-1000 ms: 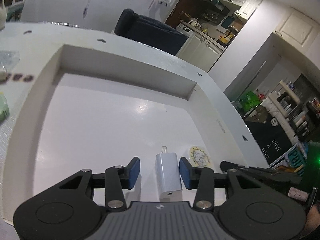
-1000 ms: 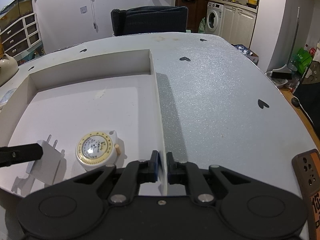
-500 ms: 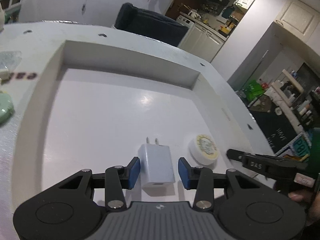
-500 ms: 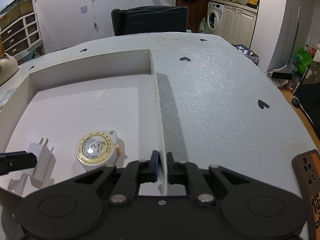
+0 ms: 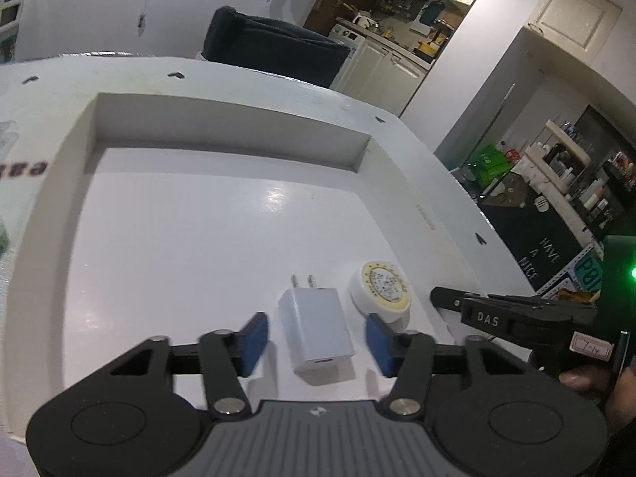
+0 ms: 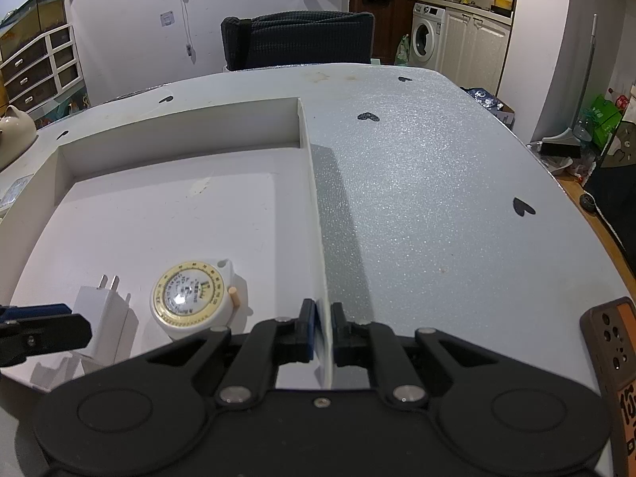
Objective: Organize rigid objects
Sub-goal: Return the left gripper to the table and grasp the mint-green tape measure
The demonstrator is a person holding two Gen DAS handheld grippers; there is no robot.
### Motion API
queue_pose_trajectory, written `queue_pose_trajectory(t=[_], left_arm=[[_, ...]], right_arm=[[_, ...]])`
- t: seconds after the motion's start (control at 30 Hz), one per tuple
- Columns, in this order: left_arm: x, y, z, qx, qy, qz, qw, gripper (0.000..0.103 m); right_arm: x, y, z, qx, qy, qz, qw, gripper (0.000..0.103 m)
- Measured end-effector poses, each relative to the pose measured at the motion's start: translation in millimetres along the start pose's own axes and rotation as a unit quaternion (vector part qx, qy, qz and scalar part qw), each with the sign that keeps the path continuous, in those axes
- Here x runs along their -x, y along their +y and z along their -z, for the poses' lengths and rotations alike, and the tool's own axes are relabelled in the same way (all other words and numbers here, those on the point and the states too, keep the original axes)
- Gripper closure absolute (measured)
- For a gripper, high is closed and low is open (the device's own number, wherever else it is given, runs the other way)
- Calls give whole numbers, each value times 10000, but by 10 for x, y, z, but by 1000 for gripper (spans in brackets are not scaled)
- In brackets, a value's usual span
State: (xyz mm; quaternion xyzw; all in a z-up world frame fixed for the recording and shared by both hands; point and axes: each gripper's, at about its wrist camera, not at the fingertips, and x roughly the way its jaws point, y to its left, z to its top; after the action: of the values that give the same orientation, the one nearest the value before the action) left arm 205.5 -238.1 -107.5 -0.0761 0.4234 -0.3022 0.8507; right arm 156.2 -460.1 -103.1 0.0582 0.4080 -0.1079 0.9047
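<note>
Left wrist view: the left claw is opening around the white charger, pads clear of it, lower centre in the white tray, beside the tape measure. The right claw is clamped on the tray's wall.

Walls: white, a cable hanging from a wall plate
Seating: dark chair at the desk's far edge
Desk: white speckled top with small black hearts
Left side: white drawer unit
Kitchen: washing machine; white cabinets; dim room, brighter there
</note>
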Motion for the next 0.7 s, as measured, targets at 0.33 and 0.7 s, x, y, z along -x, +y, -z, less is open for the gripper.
queue_pose_trajectory(t=[0.33, 0.7], left_arm=[[393, -49, -8, -352, -455, -233, 9981, 7], [962, 73, -54, -643, -1157, -579, 9895, 0]], right_arm=[[0, 7, 11, 13, 3, -5, 10000, 95], [4, 13, 0, 60, 27, 9, 10000, 95]])
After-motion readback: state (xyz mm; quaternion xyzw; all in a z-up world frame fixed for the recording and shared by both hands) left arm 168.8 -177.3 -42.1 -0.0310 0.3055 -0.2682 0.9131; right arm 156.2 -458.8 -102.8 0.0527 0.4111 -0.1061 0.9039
